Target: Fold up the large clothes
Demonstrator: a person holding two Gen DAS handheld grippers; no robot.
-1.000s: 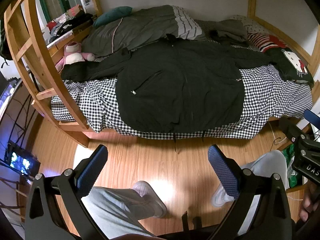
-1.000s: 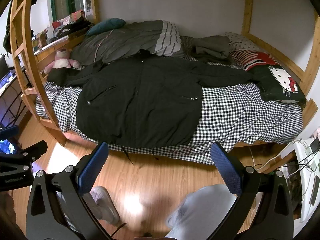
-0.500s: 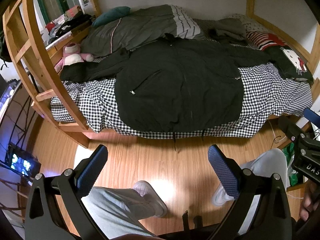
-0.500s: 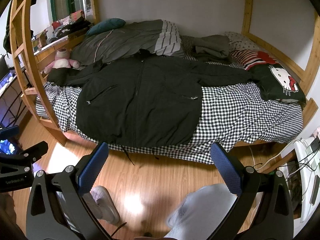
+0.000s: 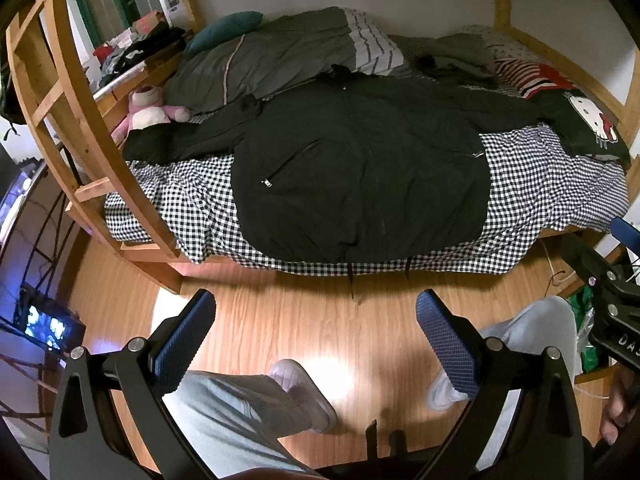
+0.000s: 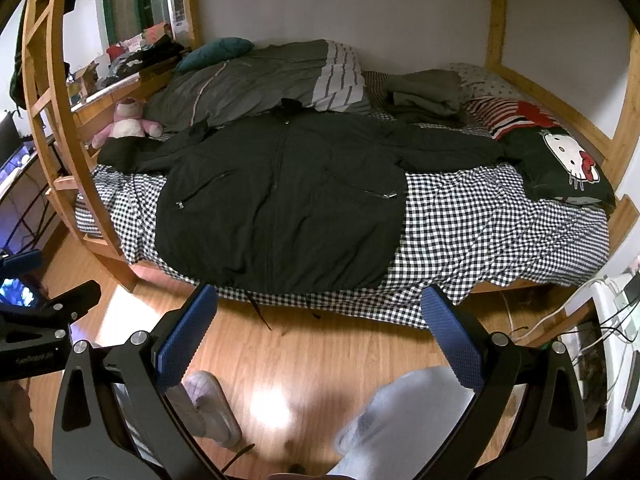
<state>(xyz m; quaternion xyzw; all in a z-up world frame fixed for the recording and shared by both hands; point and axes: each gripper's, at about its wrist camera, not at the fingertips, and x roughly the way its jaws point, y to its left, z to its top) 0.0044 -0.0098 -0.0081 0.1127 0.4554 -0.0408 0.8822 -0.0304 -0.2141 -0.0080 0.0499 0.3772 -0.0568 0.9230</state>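
Note:
A large black zip jacket (image 5: 360, 176) (image 6: 280, 208) lies spread flat, front up, on the checked bedsheet (image 5: 540, 192) (image 6: 480, 232). Its sleeves stretch out to both sides and its hem hangs at the bed's front edge. My left gripper (image 5: 316, 332) is open above the wooden floor, well short of the bed, holding nothing. My right gripper (image 6: 320, 332) is open too, also over the floor in front of the bed. Each gripper shows at the edge of the other's view.
A wooden bunk frame with a ladder post (image 5: 80, 128) (image 6: 60, 140) stands at the left. Grey duvet (image 6: 260, 80), folded grey garment (image 6: 428, 96), pink plush toy (image 6: 124, 120) and cat-print pillow (image 6: 568, 160) lie on the bed. A person's legs and slippers (image 5: 300, 396) are below. Cables (image 6: 560, 312) lie right.
Both grippers have drifted slightly toward the bed; the person's feet shifted a little. The jacket has not moved.

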